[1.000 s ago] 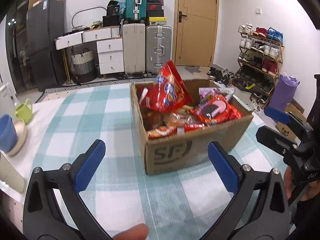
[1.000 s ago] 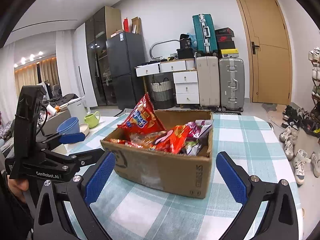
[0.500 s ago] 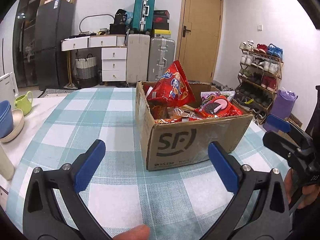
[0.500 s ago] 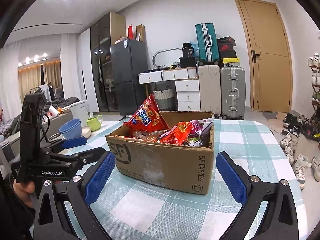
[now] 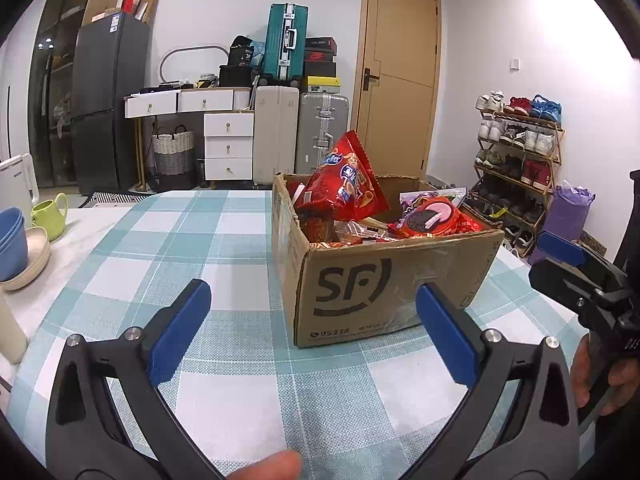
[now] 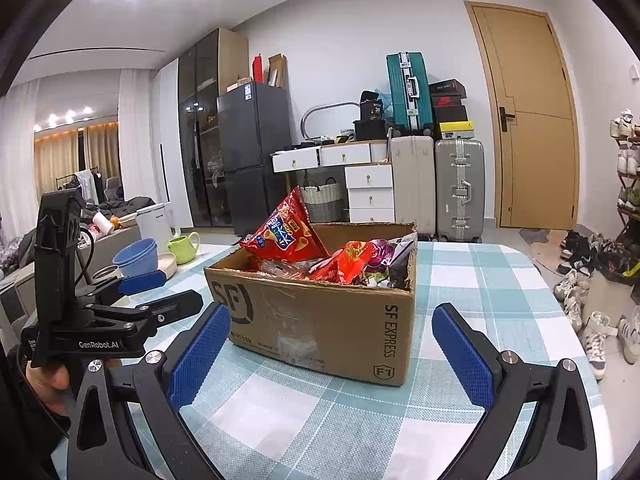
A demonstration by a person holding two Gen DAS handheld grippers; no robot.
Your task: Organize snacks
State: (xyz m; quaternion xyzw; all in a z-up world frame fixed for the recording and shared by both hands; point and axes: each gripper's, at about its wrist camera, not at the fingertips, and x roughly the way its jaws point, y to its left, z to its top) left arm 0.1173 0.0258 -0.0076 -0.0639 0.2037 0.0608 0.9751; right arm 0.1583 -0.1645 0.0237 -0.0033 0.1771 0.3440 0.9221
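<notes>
Cardboard box [image 5: 384, 280] sits on the checked tablecloth [image 5: 224, 240], open-topped, stuffed with snack packets. Tall red chip bag [image 5: 346, 184] stands up above the rim at the box's far-left corner; red cookie pack [image 5: 434, 220] lies near the right side.

Left gripper [image 5: 312, 328]: jaws spread wide, nothing between them, hovering over bare cloth just short of the box's near wall. Right gripper [image 6: 332, 344]: jaws likewise wide apart, empty, facing the box's corner.

Open cloth on every side of the box; widest stretch to its left in the left wrist view. Blue bowls [image 5: 10, 240] and green cup [image 5: 48, 216] crowd the table's left edge.

Right wrist view alone shows the table's rounded far-right edge [image 6: 536, 264] with shoes [image 6: 592, 340] on the floor beyond. Left wrist view alone shows the shoe rack [image 5: 516, 152].
</notes>
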